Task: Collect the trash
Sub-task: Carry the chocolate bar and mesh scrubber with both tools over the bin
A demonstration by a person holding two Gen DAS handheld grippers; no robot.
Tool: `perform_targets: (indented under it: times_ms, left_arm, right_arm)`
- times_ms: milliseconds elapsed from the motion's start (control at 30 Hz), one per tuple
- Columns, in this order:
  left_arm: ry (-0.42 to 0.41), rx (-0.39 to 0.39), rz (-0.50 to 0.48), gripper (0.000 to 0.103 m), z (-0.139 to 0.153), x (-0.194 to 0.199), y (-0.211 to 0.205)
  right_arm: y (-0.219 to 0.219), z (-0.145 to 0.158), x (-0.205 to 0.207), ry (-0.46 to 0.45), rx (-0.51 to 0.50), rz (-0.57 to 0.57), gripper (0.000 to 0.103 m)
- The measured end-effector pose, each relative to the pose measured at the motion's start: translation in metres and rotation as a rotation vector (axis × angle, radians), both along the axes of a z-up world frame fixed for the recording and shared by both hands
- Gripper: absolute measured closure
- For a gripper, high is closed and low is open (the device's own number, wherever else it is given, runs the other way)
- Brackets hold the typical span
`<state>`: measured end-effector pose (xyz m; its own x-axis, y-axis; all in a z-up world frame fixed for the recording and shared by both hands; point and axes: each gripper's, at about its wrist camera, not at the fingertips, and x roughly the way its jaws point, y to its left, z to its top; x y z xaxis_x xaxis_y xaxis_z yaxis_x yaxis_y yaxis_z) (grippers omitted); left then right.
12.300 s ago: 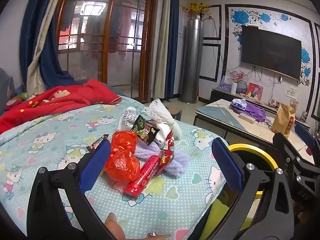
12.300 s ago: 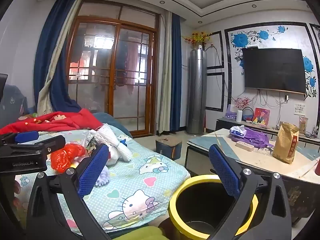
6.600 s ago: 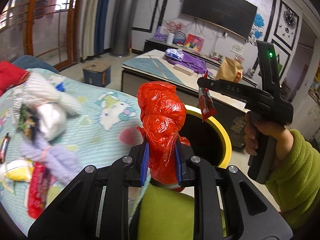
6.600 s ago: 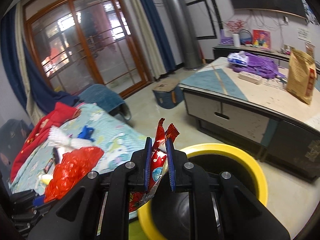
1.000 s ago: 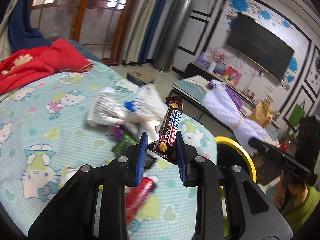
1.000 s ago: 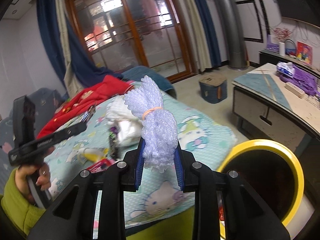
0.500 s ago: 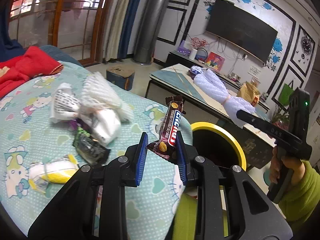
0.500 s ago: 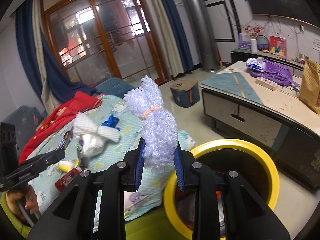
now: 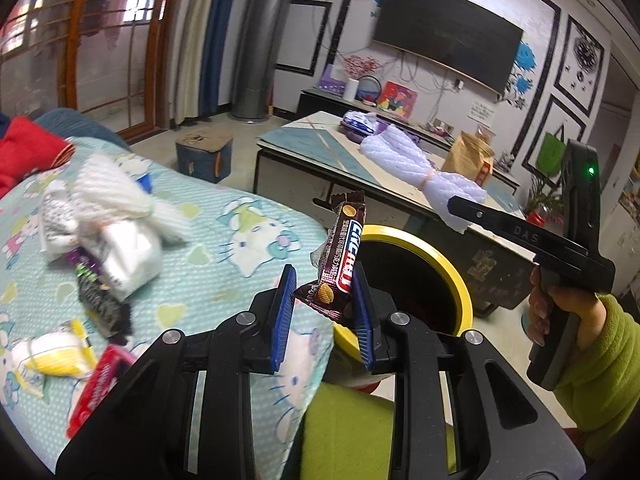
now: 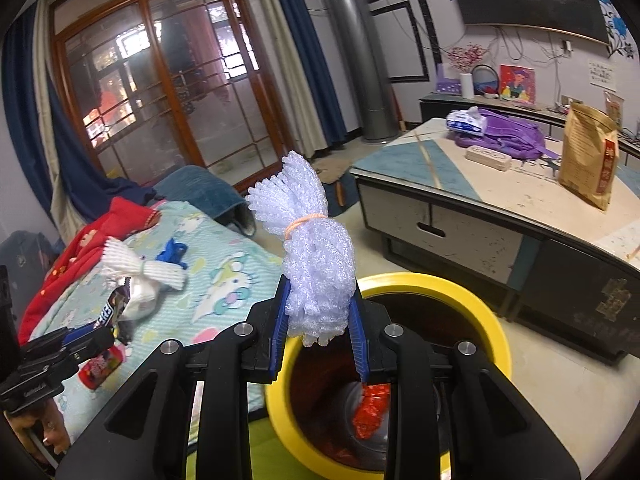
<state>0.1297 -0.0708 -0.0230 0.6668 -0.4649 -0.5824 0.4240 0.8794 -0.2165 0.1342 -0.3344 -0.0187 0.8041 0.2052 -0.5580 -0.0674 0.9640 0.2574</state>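
Room evenly lit, moderately bright; no hard shadows. Lamp reflections glare in the glass doors (image 10: 168, 92). Strong fisheye bending, dark vignette at corners. Left view: trash on the bed (image 9: 224, 264) motion-blurred. Right view: bin rim (image 10: 432, 284) slightly soft.

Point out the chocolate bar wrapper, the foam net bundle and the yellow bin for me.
chocolate bar wrapper (image 9: 344, 258): left wrist view, on its red printed label.
foam net bundle (image 10: 318, 276): right wrist view, on the bulk below the rubber band.
yellow bin (image 10: 490, 326): right wrist view, on its rim's right side.
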Motion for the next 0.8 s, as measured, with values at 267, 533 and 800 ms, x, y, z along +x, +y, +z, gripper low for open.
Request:
perform_targets:
  times_ms: [267,533,800]
  left_arm:
    - [0.003,0.033,-0.060,0.082,-0.011,0.004,-0.034]
    - [0.003,0.073,-0.125,0.082,-0.026,0.005,-0.069]
    - [0.024,0.130,-0.184,0.082,-0.045,0.010,-0.101]
  right_arm:
    - [-0.035,-0.021,0.000,0.053,0.019,-0.085,0.077]
    - [-0.056,-0.048,0.003,0.134,0.040,-0.111,0.077]
    - [-0.067,-0.064,0.009,0.211,0.060,-0.137,0.077]
